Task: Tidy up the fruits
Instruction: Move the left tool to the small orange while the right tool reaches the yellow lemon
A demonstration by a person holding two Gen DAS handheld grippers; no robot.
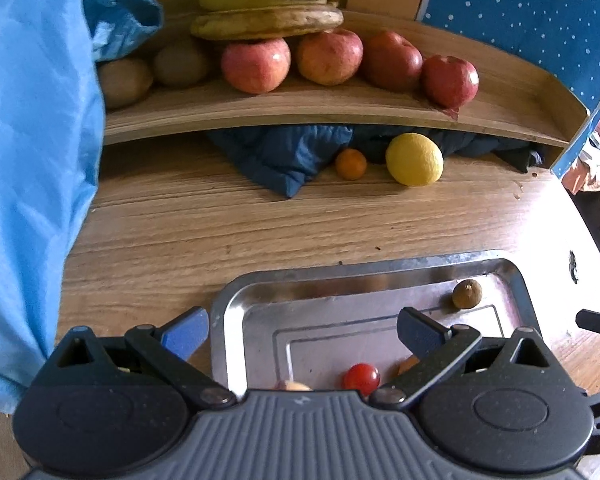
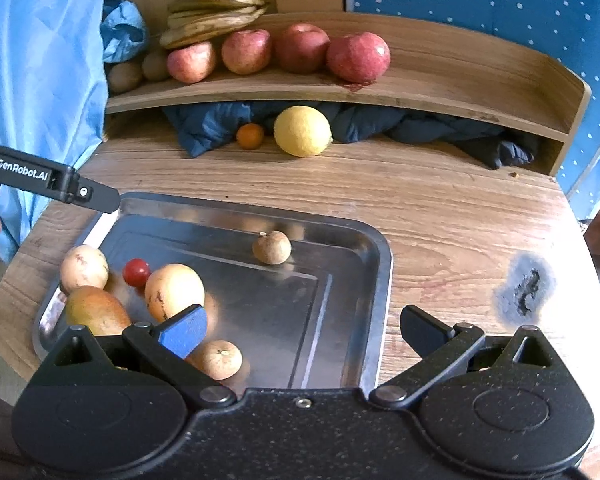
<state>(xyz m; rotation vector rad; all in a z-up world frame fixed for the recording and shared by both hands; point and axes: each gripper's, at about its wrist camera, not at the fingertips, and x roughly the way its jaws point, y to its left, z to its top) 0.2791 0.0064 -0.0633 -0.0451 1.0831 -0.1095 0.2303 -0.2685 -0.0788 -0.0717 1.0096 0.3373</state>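
A steel tray (image 2: 376, 264) on the wooden table holds a red cherry tomato (image 2: 136, 272), a small brown round fruit (image 2: 271, 247), pale pears (image 2: 174, 290) and a small orange fruit (image 2: 217, 359). The tray (image 1: 228, 300), the tomato (image 1: 361, 377) and the brown fruit (image 1: 467, 294) also show in the left wrist view. A lemon (image 2: 302, 131) and a small orange (image 2: 250, 135) lie on the table under the shelf. My left gripper (image 1: 302, 334) is open and empty over the tray's near-left corner. My right gripper (image 2: 302, 330) is open and empty over the tray's near edge.
A wooden shelf (image 2: 440, 92) at the back carries several red apples (image 2: 358, 56), bananas (image 2: 214, 8) and kiwis (image 2: 125, 75). A dark blue cloth (image 2: 440, 128) is stuffed under it. A light blue sheet (image 1: 32, 160) hangs at the left. The table has a burn mark (image 2: 526, 286) at the right.
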